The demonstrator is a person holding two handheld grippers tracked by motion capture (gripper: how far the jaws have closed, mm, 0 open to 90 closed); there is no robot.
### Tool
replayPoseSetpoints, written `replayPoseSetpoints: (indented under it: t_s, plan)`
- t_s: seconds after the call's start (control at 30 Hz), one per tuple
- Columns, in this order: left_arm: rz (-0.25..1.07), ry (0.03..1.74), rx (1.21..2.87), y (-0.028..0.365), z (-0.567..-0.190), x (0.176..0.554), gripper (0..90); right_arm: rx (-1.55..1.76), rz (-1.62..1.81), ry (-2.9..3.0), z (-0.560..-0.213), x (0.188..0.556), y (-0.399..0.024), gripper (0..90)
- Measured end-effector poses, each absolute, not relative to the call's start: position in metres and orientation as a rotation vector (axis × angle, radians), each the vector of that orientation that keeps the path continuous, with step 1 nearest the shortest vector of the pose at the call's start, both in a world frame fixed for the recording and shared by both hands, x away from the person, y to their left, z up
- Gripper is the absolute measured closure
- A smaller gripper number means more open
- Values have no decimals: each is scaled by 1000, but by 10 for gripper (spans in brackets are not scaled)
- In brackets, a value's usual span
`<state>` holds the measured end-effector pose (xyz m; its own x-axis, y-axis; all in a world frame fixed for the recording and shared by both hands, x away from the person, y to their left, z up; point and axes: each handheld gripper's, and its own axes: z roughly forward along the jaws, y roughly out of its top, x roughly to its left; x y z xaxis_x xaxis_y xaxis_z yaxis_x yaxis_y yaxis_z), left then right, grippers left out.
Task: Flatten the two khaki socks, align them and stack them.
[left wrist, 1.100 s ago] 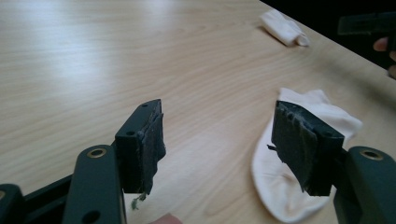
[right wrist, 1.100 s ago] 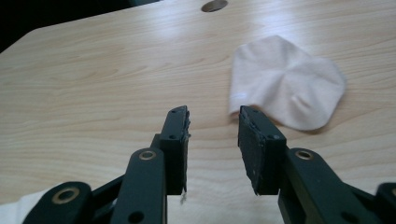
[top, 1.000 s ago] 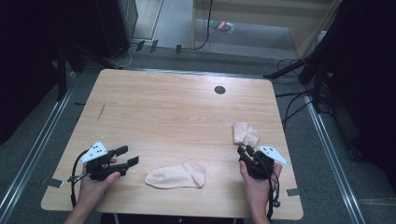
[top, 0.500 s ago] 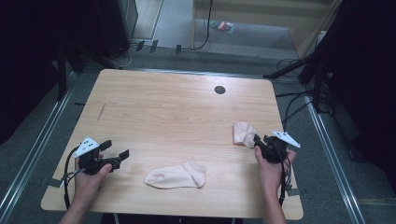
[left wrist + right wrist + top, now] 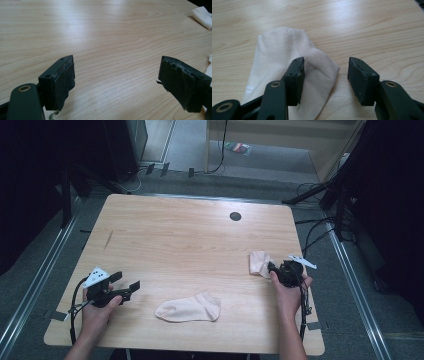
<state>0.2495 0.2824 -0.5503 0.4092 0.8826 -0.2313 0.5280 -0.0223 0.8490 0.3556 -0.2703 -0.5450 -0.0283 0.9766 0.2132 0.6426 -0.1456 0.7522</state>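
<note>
- Worktop (image 5: 190,235): a pale wood-grain surface with rounded corners. A small dark round hole (image 5: 235,216) sits near its far edge, right of centre.
- Flat sock (image 5: 188,308): a cream ankle sock lying spread out on the worktop near the front edge, roughly midway between the two hands and apart from both.
- Second sock (image 5: 260,262): a similar cream sock, partly folded, lying near the right edge of the worktop. In the right gripper view it (image 5: 287,72) shows a ribbed cuff and small white lettering near the lower left.
- Left hand-held gripper (image 5: 131,289): held low over the front-left part of the worktop, pointing toward the flat sock but well short of it. In the left gripper view the left hand-held gripper (image 5: 116,82) has its jaws spread wide with only bare wood between them; white fabric shows at the right margin and in the far right corner.
- Right hand-held gripper (image 5: 270,268): held at the right side of the worktop, its tip at the near edge of the second sock. In the right gripper view the right hand-held gripper (image 5: 325,75) has its jaws parted. The left jaw lies over the sock's fabric, the right jaw over bare wood, and the cuff edge sits between them without being pinched.
- Surroundings: grey floor with dark cables beyond and beside the worktop.
</note>
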Motion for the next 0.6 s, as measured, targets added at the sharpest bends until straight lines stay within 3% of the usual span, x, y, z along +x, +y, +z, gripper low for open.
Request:
replayPoseSetpoints:
  t_s: [0.1, 0.27, 0.3, 0.6]
  plan:
    - [460, 1249, 1695, 281, -551, 250, 143, 1774, 994, 1719, -545, 355, -265, 523]
    - [458, 1252, 1697, 281, -551, 250, 146, 1690, 932, 1761, -547, 352, -255, 809]
    - [462, 1255, 1694, 281, -551, 250, 146, 1688, 928, 1760, -546, 351, -253, 831]
    - [459, 1253, 1699, 280, -551, 250, 148, 1658, 1086, 1757, -513, 343, -238, 849]
